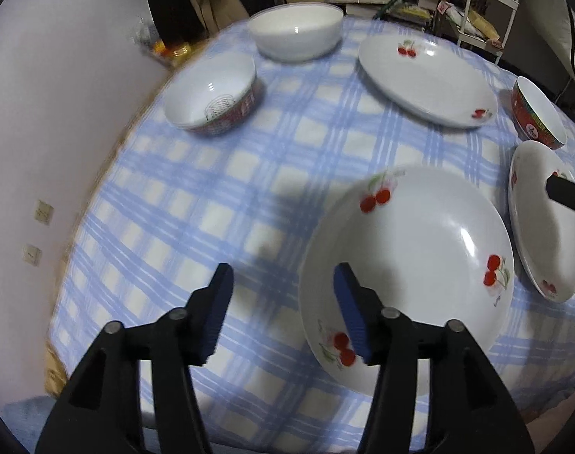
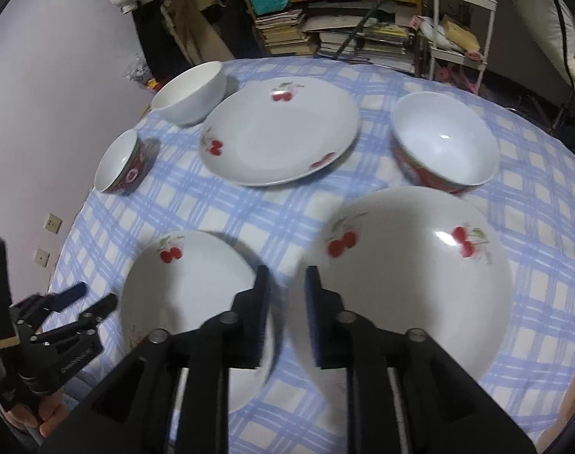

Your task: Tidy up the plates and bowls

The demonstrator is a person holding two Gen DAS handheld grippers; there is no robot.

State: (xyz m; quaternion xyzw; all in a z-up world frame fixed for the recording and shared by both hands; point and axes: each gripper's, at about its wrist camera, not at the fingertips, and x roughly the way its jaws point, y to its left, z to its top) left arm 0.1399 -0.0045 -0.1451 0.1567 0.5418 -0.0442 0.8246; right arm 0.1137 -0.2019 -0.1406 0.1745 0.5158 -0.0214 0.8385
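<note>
On the table (image 2: 226, 204) before you, two plates (image 2: 196, 302) (image 2: 401, 287) sit side by side nearest. Behind them lie a third plate (image 2: 279, 132), with one bowl (image 2: 444, 140) to its right and two bowls (image 2: 122, 162) (image 2: 190, 92) to its left.

Round worktop (image 2: 249, 204) w/ blue-and-white check cloth (image 1: 211, 196). On it, right wrist view: 3 white plates w/ red cherry prints. Far plate (image 2: 279, 132) sits mid-back; near-left plate (image 2: 189, 302) and near-right plate (image 2: 401, 283) lie side by side at the front, narrow strip of cloth btwn them, not touching. 3 bowls, all upright: plain white bowl (image 2: 190, 92) at back-left, just beside the far plate; small bowl w/ red outside (image 2: 122, 162) at left edge, in front of the white one; bigger red-sided bowl (image 2: 444, 142) at right, just behind the near-right plate — touching or not, can't tell. Pics blurred, prints not readable.
</note>
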